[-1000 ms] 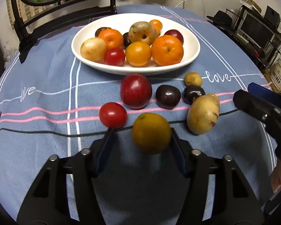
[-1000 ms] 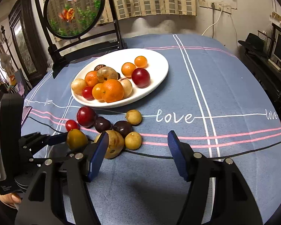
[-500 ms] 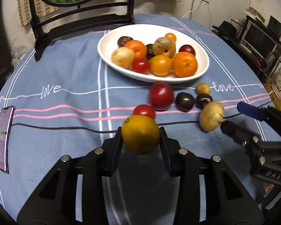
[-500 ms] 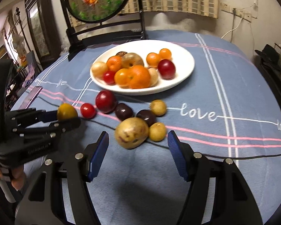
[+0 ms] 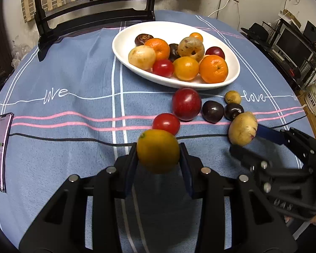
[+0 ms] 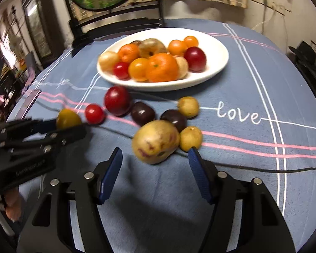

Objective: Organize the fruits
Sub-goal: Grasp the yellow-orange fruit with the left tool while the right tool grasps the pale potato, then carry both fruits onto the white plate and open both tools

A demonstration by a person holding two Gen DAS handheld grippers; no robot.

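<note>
My left gripper is shut on a yellow-orange fruit and holds it above the cloth; it also shows in the right wrist view. My right gripper is open, its jaws on either side of a tan potato-like fruit lying on the cloth. A white oval plate with several fruits stands beyond. Loose on the cloth before the plate are a red plum, a small red tomato, two dark plums and small yellow fruits.
A blue striped tablecloth covers the round table. A phone lies at the left edge. A dark chair stands behind the table. Shelves with a monitor are at the far right.
My left gripper closed on the yellow-orange fruit and lifted it back toward the left. My right gripper moved in to the tan fruit, which now sits between its open jaws.
</note>
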